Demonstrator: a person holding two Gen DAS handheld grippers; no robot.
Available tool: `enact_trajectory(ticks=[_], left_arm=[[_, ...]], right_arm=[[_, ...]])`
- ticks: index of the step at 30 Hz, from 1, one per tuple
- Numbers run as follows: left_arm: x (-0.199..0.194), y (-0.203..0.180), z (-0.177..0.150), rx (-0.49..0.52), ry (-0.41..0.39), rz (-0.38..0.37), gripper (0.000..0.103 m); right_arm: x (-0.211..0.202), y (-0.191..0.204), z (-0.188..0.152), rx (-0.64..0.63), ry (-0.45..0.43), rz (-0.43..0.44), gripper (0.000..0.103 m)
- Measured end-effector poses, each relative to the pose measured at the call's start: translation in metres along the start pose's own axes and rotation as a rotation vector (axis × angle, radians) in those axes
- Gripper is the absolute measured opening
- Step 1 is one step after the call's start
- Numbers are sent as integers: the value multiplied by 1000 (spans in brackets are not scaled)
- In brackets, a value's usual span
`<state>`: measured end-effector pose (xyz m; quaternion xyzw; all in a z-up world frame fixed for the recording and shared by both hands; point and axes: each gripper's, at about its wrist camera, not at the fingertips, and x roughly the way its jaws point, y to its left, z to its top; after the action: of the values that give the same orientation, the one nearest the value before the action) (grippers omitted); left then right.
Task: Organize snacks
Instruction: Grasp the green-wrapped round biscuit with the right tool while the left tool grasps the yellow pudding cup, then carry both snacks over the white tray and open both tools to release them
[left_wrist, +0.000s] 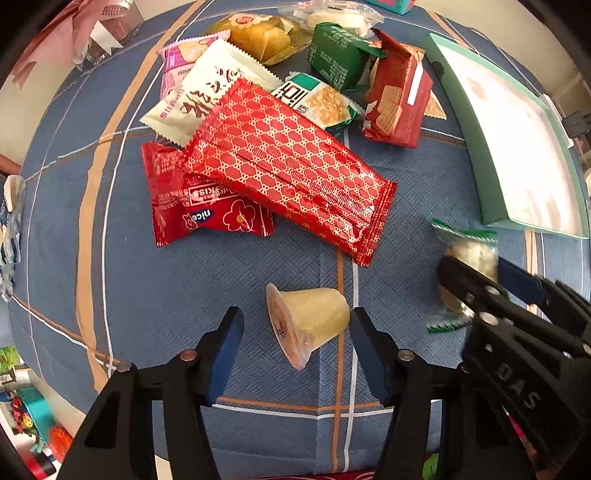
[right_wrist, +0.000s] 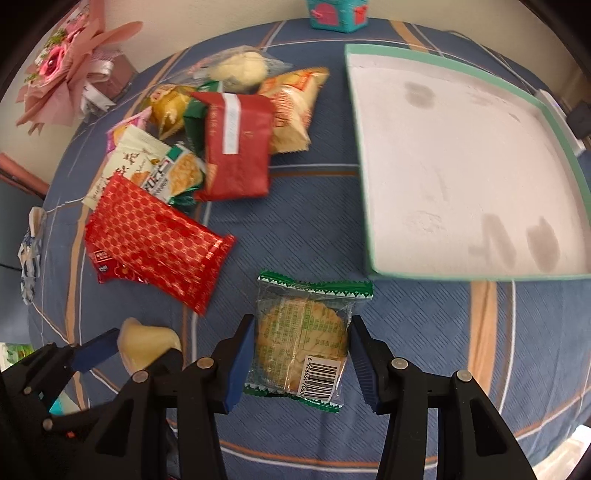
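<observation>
Right hand-held gripper (right_wrist: 301, 354) clamps cracker pack (right_wrist: 308, 339), bottom centre. Left hand-held gripper (left_wrist: 295, 349) half-wide around jelly cup (left_wrist: 308, 321), pads apart from it. Advise: centre pads on cup body before lifting; carry pack w/ firm grip to tray (right_wrist: 461, 275), upper right.

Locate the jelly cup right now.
The jelly cup lies on its side on the blue tablecloth between the left hand-held gripper's open fingers, just below the patterned red packet.

You can read "nice" and "KISS" upside down on the red flower packet (left_wrist: 207, 206). "DAS" is embossed on the right gripper (left_wrist: 476, 280). The cracker packet (right_wrist: 306, 339) barcode begins "6 92664".
</observation>
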<state>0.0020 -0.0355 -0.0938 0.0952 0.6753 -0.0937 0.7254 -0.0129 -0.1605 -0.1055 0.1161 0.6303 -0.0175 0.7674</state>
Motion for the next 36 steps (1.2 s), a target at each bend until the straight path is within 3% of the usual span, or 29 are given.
enact_trajectory(ticks=[4,9,15,21,26,31,36], left_arm=[[4,4,1,-17,-10,-10,59],[11,12,4,-40,-14,-31,46],[14,16,11,-55,-47,-34,42],[-11,26,16,-81,-168,-59,40],[-31,29,20,-97,-244,-113,40],[-51,15,25,-91,-303,-128,40],[-60,-28,51,4,-373,-145,40]], right_arm=[[0,-16,-8,49,10,14,53],[2,-32,-12,73,19,18,53],[-1,-34,-13,85,22,29,53],[-39,-35,-7,94,-25,89,53],[-68,-37,-6,96,-117,114,53],[-83,-47,6,132,-209,13,53],[-85,-70,32,202,-294,-130,53]])
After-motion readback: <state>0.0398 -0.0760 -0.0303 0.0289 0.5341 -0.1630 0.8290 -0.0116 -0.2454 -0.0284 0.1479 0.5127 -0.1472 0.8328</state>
